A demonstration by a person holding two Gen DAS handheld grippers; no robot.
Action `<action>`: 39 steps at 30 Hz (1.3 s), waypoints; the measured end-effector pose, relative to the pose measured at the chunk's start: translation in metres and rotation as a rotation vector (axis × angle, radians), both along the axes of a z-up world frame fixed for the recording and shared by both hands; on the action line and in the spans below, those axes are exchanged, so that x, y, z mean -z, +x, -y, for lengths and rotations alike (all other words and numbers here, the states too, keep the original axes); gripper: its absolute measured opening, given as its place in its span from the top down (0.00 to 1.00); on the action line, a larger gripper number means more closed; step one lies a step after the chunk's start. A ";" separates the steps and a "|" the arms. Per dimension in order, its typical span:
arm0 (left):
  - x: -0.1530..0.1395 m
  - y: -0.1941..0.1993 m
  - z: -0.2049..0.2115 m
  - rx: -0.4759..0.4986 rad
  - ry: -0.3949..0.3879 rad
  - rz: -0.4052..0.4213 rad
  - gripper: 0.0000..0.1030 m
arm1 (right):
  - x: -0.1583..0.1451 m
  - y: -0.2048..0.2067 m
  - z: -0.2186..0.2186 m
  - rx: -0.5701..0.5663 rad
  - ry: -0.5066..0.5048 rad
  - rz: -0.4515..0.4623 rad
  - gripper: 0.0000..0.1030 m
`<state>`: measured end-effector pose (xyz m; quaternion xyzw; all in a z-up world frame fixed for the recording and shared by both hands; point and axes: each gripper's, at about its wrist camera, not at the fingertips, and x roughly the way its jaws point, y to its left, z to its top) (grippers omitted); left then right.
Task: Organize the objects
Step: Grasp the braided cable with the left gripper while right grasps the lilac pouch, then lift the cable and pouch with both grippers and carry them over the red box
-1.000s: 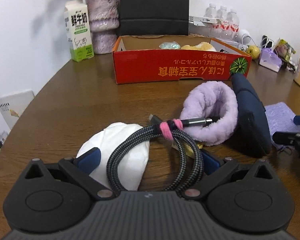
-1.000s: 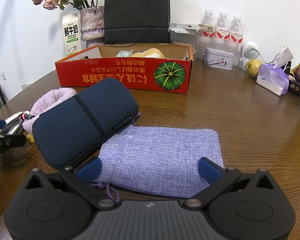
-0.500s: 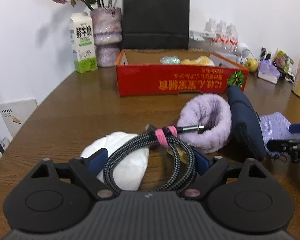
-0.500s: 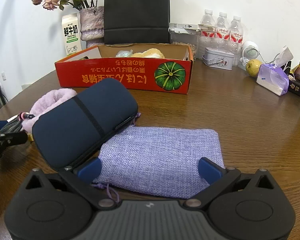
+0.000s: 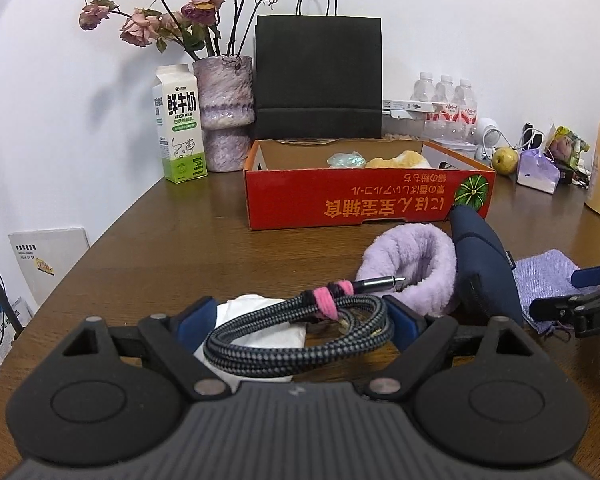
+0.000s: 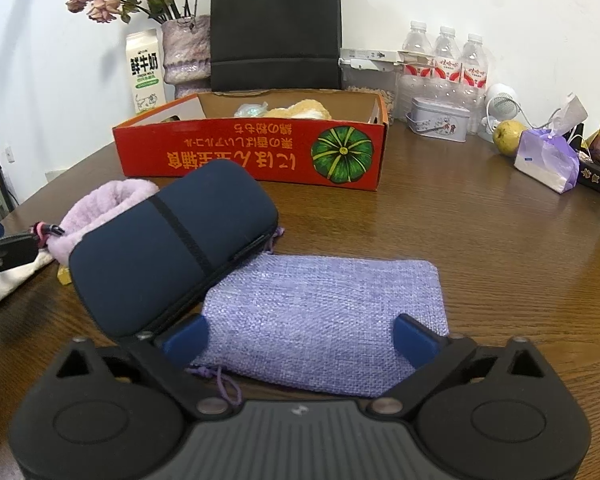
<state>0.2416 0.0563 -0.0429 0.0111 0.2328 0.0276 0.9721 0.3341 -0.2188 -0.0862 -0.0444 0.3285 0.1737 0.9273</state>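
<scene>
While the left gripper [image 5: 300, 322] clamps one coiled braided cable [image 5: 300, 334] between its blue pads and holds it over one white cloth [image 5: 256, 330], the right gripper [image 6: 300, 336] straddles one lilac pouch [image 6: 328, 312], jaws closing, pads not yet pressing. Beyond lie one navy case [image 6: 172, 248] and one fluffy lilac band [image 5: 412, 264], then one red box [image 5: 364, 196], one milk carton [image 5: 178, 128] and three water bottles [image 6: 444, 60]. A second earlier, the cable lay lower, on the cloth, between wider jaws.
</scene>
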 end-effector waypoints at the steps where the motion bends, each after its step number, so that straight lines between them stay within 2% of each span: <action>1: 0.000 0.000 0.000 0.000 -0.001 0.000 0.14 | 0.000 -0.001 0.001 0.001 0.004 0.003 0.15; 3: 0.001 0.000 -0.001 0.000 -0.005 0.001 0.14 | -0.001 -0.002 0.004 0.013 0.013 0.009 0.22; 6: 0.001 0.000 -0.002 0.001 -0.010 0.001 0.14 | -0.002 -0.004 0.012 0.043 0.029 0.020 0.41; 8: 0.001 -0.001 -0.003 0.001 -0.014 0.001 0.14 | -0.003 -0.005 0.018 0.060 0.040 0.025 0.62; 9: 0.001 -0.001 -0.003 0.001 -0.015 0.002 0.14 | -0.003 -0.004 0.022 0.067 0.047 0.026 0.67; 10: 0.001 -0.001 -0.003 0.001 -0.015 0.002 0.14 | -0.003 -0.004 0.025 0.069 0.058 0.024 0.78; 11: 0.001 -0.001 -0.003 0.001 -0.015 0.003 0.14 | -0.003 -0.004 0.028 0.071 0.073 0.021 0.83; 15: 0.001 -0.001 -0.003 0.000 -0.017 0.004 0.14 | -0.003 -0.006 0.031 0.074 0.087 0.024 0.88; 19: 0.001 -0.002 -0.004 -0.002 -0.020 0.006 0.14 | -0.006 -0.013 0.028 0.077 0.069 0.066 0.97; 31: 0.001 -0.002 -0.004 -0.007 -0.019 0.007 0.14 | -0.024 -0.053 0.025 0.086 0.045 0.338 0.97; 37: 0.001 -0.003 -0.003 -0.016 -0.016 0.016 0.15 | -0.028 -0.063 0.024 0.076 0.058 0.414 0.97; 38: 0.000 -0.003 -0.003 -0.015 -0.017 0.025 0.22 | -0.028 -0.064 0.023 0.069 0.060 0.429 0.97; 39: -0.002 -0.004 -0.003 -0.014 -0.022 0.033 0.47 | -0.028 -0.066 0.021 0.066 0.056 0.438 0.97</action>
